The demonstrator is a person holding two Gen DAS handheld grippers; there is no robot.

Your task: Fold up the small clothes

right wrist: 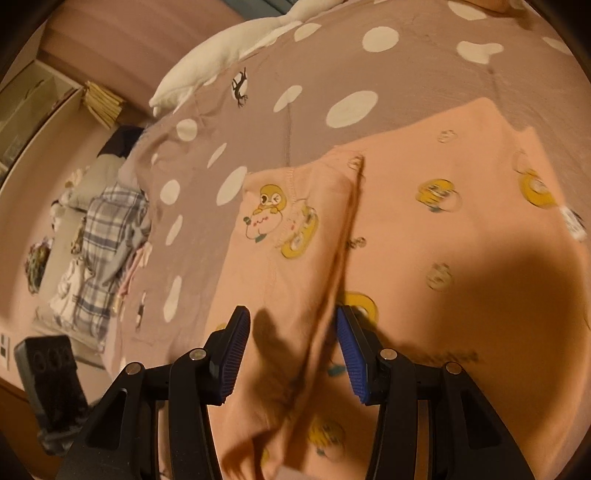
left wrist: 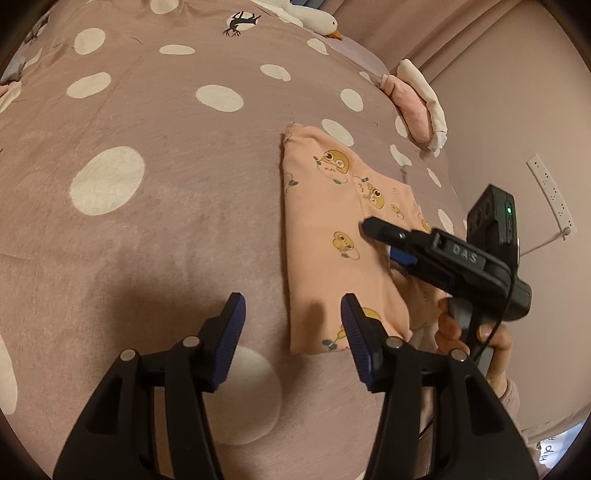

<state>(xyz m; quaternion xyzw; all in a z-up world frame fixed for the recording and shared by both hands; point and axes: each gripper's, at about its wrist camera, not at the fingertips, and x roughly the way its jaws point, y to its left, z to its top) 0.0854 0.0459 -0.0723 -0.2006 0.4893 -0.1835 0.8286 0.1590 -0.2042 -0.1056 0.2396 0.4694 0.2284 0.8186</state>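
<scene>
A peach garment (left wrist: 325, 229) printed with yellow cartoon animals lies folded flat on the mauve dotted bedspread (left wrist: 166, 221). In the left wrist view my left gripper (left wrist: 293, 314) hovers open over the garment's near left corner, with nothing pinched between its blue pads. My right gripper (left wrist: 384, 242) reaches in from the right above the garment, held by a hand (left wrist: 454, 332). In the right wrist view the garment (right wrist: 424, 240) fills the middle and right. My right gripper (right wrist: 291, 325) stands open over a raised fold in it, pads apart from the cloth.
A white plush goose (left wrist: 314, 18) lies at the bed's far end. Pink and white folded clothes (left wrist: 417, 107) sit by the right edge near a wall power strip (left wrist: 550, 192). A plaid cloth pile (right wrist: 103, 251) lies off the bed's left side.
</scene>
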